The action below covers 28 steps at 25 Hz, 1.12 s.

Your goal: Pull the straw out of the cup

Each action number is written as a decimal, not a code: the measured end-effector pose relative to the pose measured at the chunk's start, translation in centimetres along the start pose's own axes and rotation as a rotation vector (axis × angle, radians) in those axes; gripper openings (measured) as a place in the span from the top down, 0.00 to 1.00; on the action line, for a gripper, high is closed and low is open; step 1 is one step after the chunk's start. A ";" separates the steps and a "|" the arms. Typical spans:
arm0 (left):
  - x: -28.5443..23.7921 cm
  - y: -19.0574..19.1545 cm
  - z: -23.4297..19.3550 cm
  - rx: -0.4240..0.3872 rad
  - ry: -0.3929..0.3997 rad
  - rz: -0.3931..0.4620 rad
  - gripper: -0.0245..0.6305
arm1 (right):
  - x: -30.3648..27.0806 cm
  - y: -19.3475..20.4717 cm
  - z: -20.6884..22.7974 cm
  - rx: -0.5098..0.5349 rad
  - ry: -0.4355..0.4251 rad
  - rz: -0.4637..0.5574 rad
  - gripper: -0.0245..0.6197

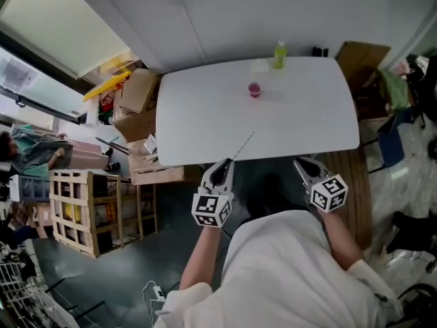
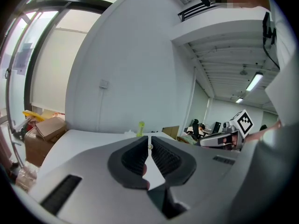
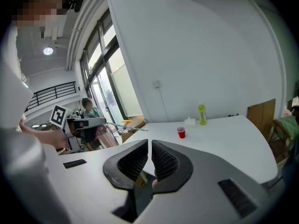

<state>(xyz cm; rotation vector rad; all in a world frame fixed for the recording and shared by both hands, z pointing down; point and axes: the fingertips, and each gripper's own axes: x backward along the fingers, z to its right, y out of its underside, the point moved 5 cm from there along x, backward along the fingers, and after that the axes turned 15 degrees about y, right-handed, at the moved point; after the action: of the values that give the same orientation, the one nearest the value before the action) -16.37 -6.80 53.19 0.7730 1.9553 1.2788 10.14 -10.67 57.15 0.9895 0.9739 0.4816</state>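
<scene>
A small red cup (image 1: 255, 89) stands alone toward the far side of the white table (image 1: 205, 121), with no straw in it; the right gripper view also shows the cup (image 3: 181, 132). My left gripper (image 1: 224, 164) hovers at the table's near edge, shut on a thin pale straw (image 1: 244, 145) that points out over the table toward the cup. In the left gripper view the straw's end (image 2: 149, 146) shows between the closed tips. My right gripper (image 1: 305, 162) is beside it at the near edge, shut, with nothing between its pads (image 3: 161, 160). From there the straw (image 3: 128, 126) pokes out of the left gripper.
A green bottle (image 1: 280, 55) and a small white packet (image 1: 260, 65) stand at the table's far edge. Cardboard boxes (image 1: 136, 91) and a wooden crate (image 1: 82, 210) crowd the floor to the left. A brown board (image 1: 362, 57) leans at the far right.
</scene>
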 end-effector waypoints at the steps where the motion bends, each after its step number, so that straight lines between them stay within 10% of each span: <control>1: 0.6 0.0 0.3 0.002 0.005 0.003 0.93 | 0.5 0.3 -0.3 0.000 0.003 0.002 0.89; 28: 3.3 0.9 6.6 0.069 -0.026 0.083 0.93 | 4.3 -1.0 1.3 0.116 -0.108 0.058 0.90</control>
<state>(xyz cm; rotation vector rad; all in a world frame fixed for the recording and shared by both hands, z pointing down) -12.98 -0.42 51.40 0.9094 1.9735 1.2489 13.31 -8.67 54.54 1.1393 0.8863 0.4186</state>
